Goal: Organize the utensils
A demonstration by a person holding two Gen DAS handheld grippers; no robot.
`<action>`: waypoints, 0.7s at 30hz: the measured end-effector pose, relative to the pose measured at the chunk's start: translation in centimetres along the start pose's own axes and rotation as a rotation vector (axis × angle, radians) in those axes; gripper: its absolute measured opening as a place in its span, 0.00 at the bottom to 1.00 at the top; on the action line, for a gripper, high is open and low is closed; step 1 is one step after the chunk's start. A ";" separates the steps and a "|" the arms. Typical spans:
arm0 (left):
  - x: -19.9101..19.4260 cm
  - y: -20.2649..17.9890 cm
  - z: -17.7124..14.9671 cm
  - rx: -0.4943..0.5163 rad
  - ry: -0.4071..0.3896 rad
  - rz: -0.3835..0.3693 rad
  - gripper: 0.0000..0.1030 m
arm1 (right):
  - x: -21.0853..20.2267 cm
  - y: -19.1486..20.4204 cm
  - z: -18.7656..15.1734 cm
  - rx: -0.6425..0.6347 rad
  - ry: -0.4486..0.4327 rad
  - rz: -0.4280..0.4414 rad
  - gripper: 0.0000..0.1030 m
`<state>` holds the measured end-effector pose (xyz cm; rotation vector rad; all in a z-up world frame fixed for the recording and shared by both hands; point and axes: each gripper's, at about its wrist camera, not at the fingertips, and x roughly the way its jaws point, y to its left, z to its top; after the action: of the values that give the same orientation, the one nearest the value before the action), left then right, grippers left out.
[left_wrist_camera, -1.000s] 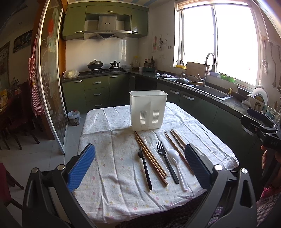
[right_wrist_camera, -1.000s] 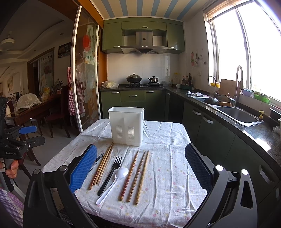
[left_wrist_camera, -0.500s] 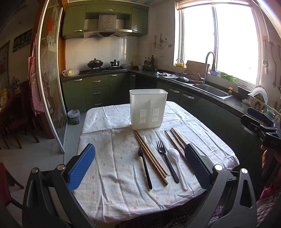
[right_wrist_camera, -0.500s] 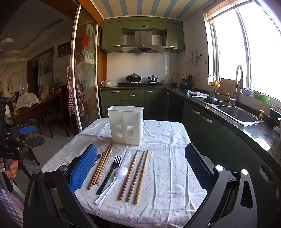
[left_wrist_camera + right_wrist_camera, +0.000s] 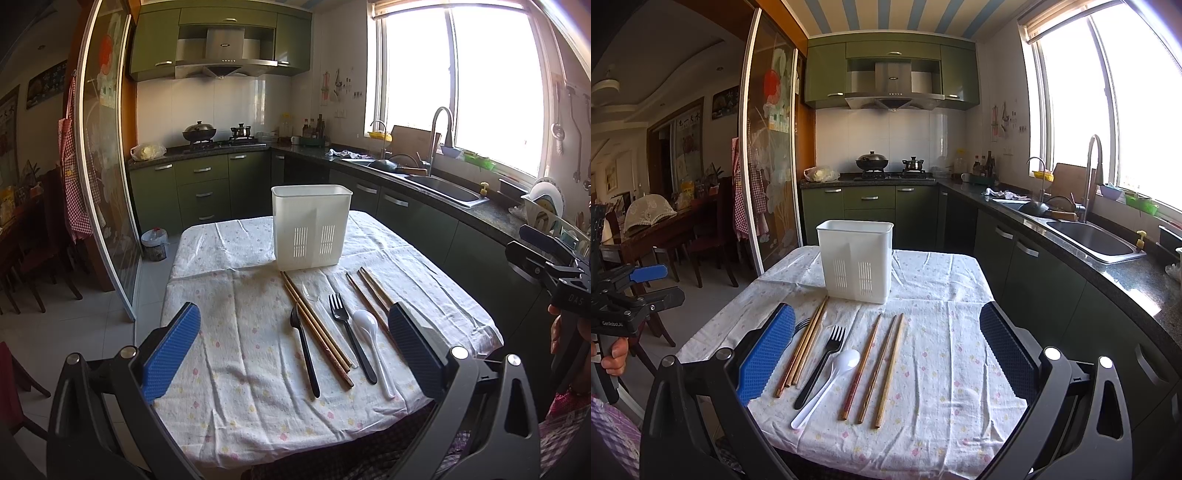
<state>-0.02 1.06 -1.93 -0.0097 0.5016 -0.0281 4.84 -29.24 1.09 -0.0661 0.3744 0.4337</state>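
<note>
A white slotted utensil holder (image 5: 312,227) (image 5: 856,258) stands upright and empty-looking at the table's middle. In front of it lie a black spoon (image 5: 304,356), brown chopsticks (image 5: 317,328), a clear spoon (image 5: 309,291), a black fork (image 5: 351,336) (image 5: 822,363), a white spoon (image 5: 373,347) (image 5: 829,384) and more chopsticks (image 5: 369,299) (image 5: 882,369). My left gripper (image 5: 291,354) is open and empty, held above the near table edge. My right gripper (image 5: 886,356) is open and empty over the near edge too.
The table has a white flowered cloth (image 5: 229,332). A green kitchen counter with a sink (image 5: 1089,236) runs along the right. A stove with pots (image 5: 886,166) is at the back. A glass sliding door (image 5: 768,166) and dining chairs (image 5: 709,236) are on the left.
Both grippers have drifted very slightly; the table and utensils sit a touch differently in the frames. Nothing was picked up or moved.
</note>
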 end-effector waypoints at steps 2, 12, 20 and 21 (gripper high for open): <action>-0.1 -0.1 -0.3 0.000 0.001 -0.001 0.94 | 0.0 0.0 0.1 0.001 0.000 0.000 0.96; 0.2 0.0 0.1 0.001 0.003 -0.001 0.94 | 0.3 0.1 -0.4 -0.001 0.005 -0.001 0.96; 1.5 0.0 0.2 -0.001 0.049 -0.005 0.94 | 1.7 0.1 -1.0 0.010 0.049 -0.011 0.96; 1.9 0.1 0.6 -0.003 0.064 -0.008 0.94 | 2.2 0.0 -0.9 0.013 0.065 -0.010 0.96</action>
<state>1.96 1.13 -2.38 -0.0138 0.5655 -0.0354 6.38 -28.48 -0.54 -0.0696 0.4407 0.4194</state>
